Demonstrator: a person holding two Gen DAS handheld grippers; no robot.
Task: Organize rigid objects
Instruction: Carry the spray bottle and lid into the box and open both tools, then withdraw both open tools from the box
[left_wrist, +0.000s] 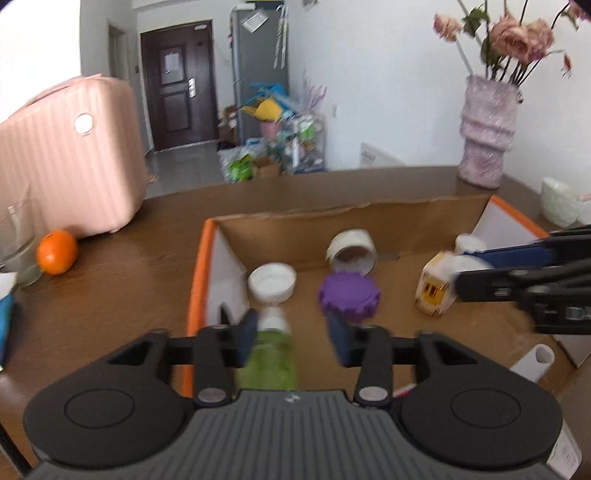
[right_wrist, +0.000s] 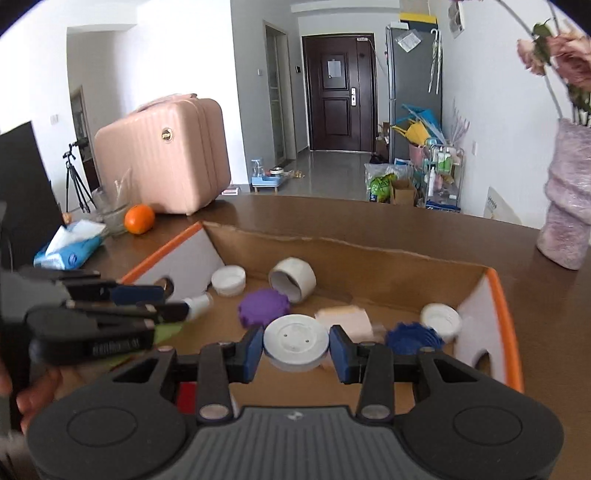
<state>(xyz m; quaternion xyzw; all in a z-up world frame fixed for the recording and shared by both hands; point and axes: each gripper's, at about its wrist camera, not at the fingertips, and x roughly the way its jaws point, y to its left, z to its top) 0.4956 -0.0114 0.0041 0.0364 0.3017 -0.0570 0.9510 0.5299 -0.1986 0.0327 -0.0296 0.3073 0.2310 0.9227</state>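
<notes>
An orange-edged cardboard box (left_wrist: 198, 280) (right_wrist: 508, 321) holds loose objects. My left gripper (left_wrist: 291, 334) is open above a green bottle with a white cap (left_wrist: 271, 354) that lies by its left finger inside the box. My right gripper (right_wrist: 295, 350) has its jaws around a white round lid (right_wrist: 295, 341), touching or nearly touching its sides. A purple gear-shaped lid (left_wrist: 349, 295) (right_wrist: 263, 306), a white cap (left_wrist: 272, 282) (right_wrist: 228, 280), a white tape roll (left_wrist: 352, 251) (right_wrist: 292, 278), a cream box (left_wrist: 436, 291) (right_wrist: 345, 319), a blue gear lid (right_wrist: 413, 338) and another white cap (right_wrist: 441, 319) lie in the box.
A pink suitcase (left_wrist: 70, 158) (right_wrist: 166, 155), an orange (left_wrist: 56, 252) (right_wrist: 139, 218), a glass (left_wrist: 16, 243) and a tissue pack (right_wrist: 70, 245) stand left of the box on the brown table (left_wrist: 110, 280). A pink vase with flowers (left_wrist: 485, 133) (right_wrist: 569, 206) stands at the back right.
</notes>
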